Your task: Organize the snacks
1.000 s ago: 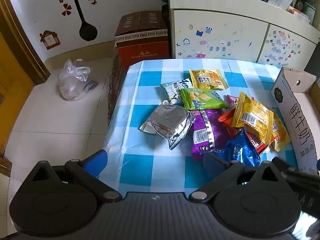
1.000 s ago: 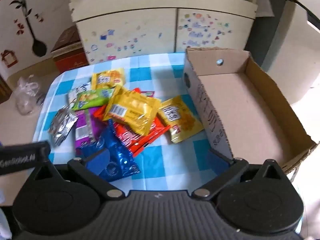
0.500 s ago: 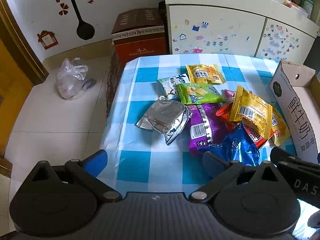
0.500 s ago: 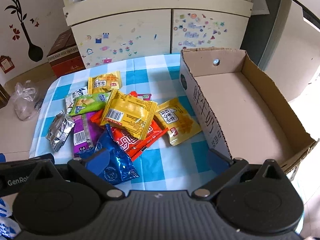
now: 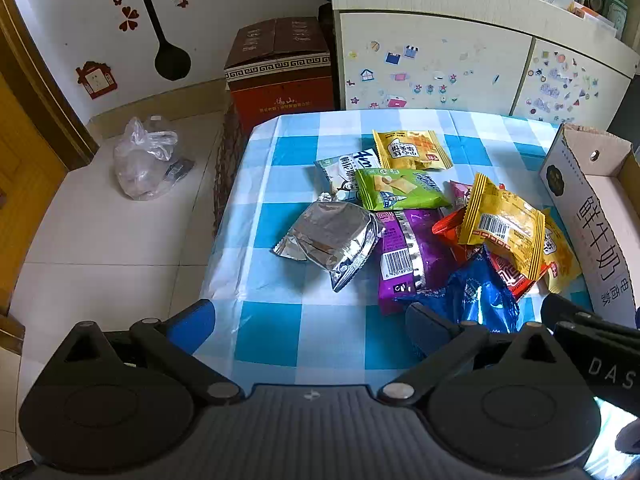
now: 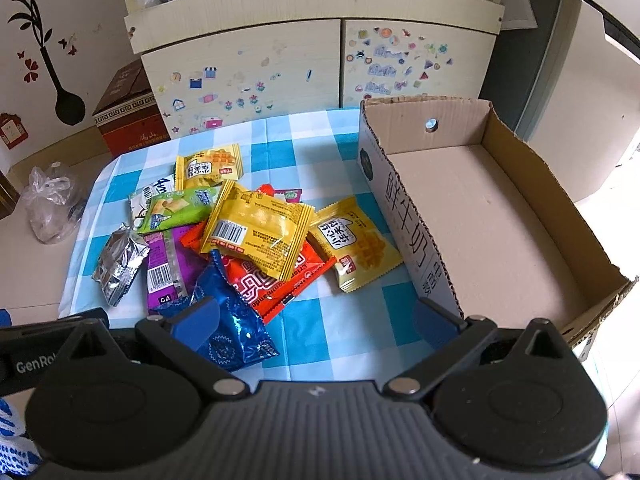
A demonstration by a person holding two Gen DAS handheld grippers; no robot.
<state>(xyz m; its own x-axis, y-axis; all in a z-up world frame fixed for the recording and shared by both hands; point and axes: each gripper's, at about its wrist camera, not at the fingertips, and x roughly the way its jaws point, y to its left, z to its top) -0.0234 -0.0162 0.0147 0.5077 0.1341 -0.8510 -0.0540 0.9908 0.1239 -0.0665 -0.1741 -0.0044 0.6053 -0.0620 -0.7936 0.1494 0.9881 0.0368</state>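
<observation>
A small table under a blue-and-white checked cloth [image 5: 280, 320] stands before a cream cabinet [image 6: 248, 68] dotted with stickers. The snack packets lie in a loose heap on the cloth: a silver foil pack [image 5: 332, 236] at the left edge of the heap, touching a purple pack [image 5: 404, 252]; a green pack [image 5: 400, 194] behind them; a large yellow pack [image 6: 256, 232] on top of a red pack [image 6: 276, 280]; and a crumpled blue pack [image 6: 232, 328] nearest the cameras. To the right of the heap sits an open cardboard box [image 6: 500, 216], with nothing in it. None of the packets has shifted over the last second. The left gripper [image 5: 308, 324] and right gripper [image 6: 316, 316] both hang above the near table edge, jaws spread wide and holding nothing. Both views have drawn slightly back and up since a second ago, so more of the cabinet shows. A clear plastic bag [image 5: 144, 164] and a red-brown carton [image 5: 280, 68] sit on the floor at the left.
</observation>
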